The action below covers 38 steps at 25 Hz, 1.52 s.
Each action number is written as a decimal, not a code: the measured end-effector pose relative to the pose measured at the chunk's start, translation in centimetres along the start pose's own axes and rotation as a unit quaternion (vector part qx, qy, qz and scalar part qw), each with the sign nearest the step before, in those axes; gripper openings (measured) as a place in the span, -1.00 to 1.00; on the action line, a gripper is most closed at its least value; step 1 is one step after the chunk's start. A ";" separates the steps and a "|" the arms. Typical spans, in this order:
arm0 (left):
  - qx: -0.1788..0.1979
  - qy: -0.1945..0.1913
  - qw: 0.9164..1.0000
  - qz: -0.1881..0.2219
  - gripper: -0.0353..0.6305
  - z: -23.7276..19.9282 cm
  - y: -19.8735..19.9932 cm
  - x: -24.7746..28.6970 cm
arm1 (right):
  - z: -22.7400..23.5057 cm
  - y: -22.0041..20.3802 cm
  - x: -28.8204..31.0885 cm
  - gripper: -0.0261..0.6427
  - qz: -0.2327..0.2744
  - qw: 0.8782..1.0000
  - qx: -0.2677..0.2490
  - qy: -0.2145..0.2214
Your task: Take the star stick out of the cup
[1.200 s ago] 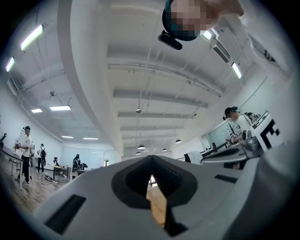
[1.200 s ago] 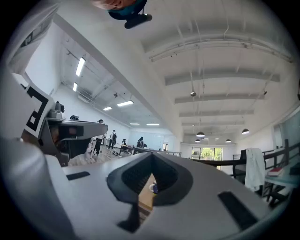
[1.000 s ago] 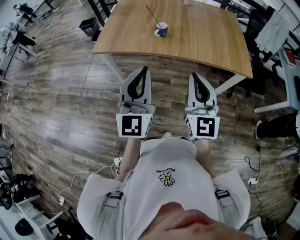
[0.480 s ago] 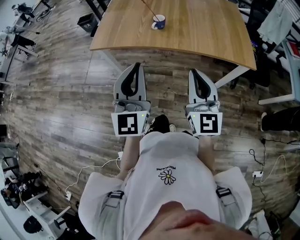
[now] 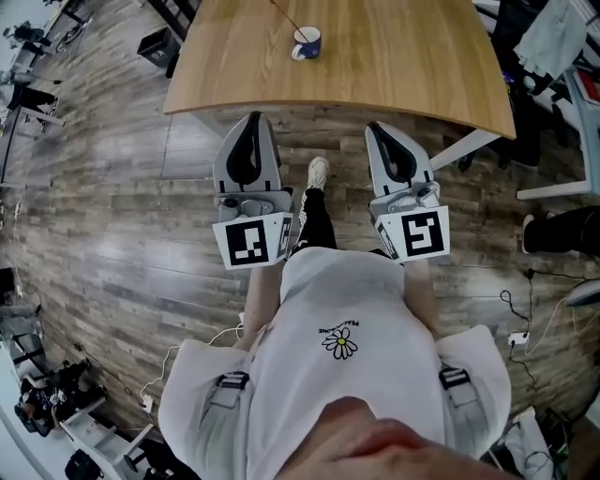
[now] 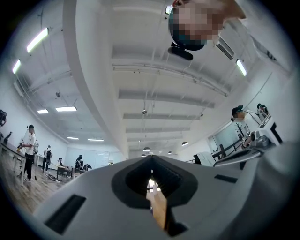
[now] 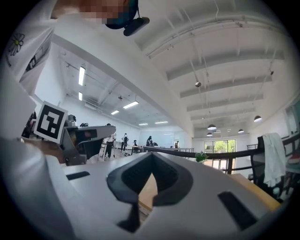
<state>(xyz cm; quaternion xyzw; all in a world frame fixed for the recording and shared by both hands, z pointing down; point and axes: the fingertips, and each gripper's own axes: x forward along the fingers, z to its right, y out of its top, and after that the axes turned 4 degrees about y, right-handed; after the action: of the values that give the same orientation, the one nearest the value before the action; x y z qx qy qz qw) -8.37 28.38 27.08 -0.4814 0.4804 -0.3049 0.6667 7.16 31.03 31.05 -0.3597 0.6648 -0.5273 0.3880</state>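
Observation:
A blue and white cup (image 5: pixel 306 42) stands on the wooden table (image 5: pixel 394 66) at the top of the head view. A thin stick (image 5: pixel 282 15) leans out of the cup to the upper left; its star end is out of frame. My left gripper (image 5: pixel 249 118) and right gripper (image 5: pixel 376 127) are held side by side over the floor, short of the table's near edge. Both point toward the table, jaws together with nothing between them. In the gripper views the left gripper (image 6: pixel 151 159) and the right gripper (image 7: pixel 152 157) show meeting tips, and the cup is not visible.
The person's leg and white shoe (image 5: pixel 318 172) are stepped forward between the grippers. White table legs (image 5: pixel 469 145) stand under the table. A black crate (image 5: pixel 156 47) sits on the floor at the left, chairs and draped cloth (image 5: pixel 548 37) at the right, cables (image 5: pixel 516 328) on the floor.
The table edge and cup have shifted up and left in the head view. A foot has stepped forward between the grippers. Both grippers stay shut.

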 end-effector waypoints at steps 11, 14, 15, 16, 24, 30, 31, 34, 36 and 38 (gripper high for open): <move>-0.041 -0.033 0.999 0.002 -0.84 -3.7 -8.4 19.2 | 11.7 -3.0 15.9 -0.90 -0.019 0.996 -0.043 -0.078; -0.042 -0.039 0.998 -0.005 -0.84 -5.6 -10.6 24.5 | 13.8 -3.0 21.5 -0.90 -0.012 0.997 -0.039 -0.068; -0.045 -0.044 0.998 -0.004 -0.84 -6.0 -11.0 26.4 | 14.7 -2.5 23.1 -0.90 -0.004 0.996 -0.043 -0.075; -0.050 -0.049 0.998 -0.003 -0.84 -6.4 -11.5 28.3 | 15.5 -2.0 24.6 -0.90 0.005 0.995 -0.046 -0.084; -0.066 -0.069 0.995 -0.009 -0.84 -8.7 -14.5 37.2 | 19.7 -4.2 33.3 -0.90 -0.030 0.989 -0.071 -0.129; -0.073 -0.056 0.996 -0.012 -0.84 -7.9 -15.3 39.7 | 21.4 -5.9 35.8 -0.90 -0.052 0.989 -0.096 -0.101; -0.072 -0.051 0.996 -0.014 -0.84 -8.0 -15.5 39.9 | 21.5 -6.0 36.1 -0.90 -0.051 0.990 -0.090 -0.096; -0.065 -0.035 0.997 -0.019 -0.84 -8.3 -16.0 39.8 | 21.6 -6.0 36.4 -0.90 -0.045 0.994 -0.065 -0.076; -0.058 -0.030 0.998 -0.020 -0.84 -8.2 -15.9 39.9 | 21.6 -6.2 36.5 -0.90 -0.049 0.996 -0.053 -0.049; -0.051 -0.027 0.998 -0.020 -0.84 -8.0 -15.6 40.0 | 21.5 -6.6 36.6 -0.90 -0.056 0.998 -0.033 -0.019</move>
<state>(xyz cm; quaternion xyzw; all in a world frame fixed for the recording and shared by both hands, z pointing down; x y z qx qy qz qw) -0.90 -14.67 27.21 -0.5325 0.4676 -0.2795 0.6478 10.73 -11.73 29.41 -0.4190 0.6528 -0.5195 0.3582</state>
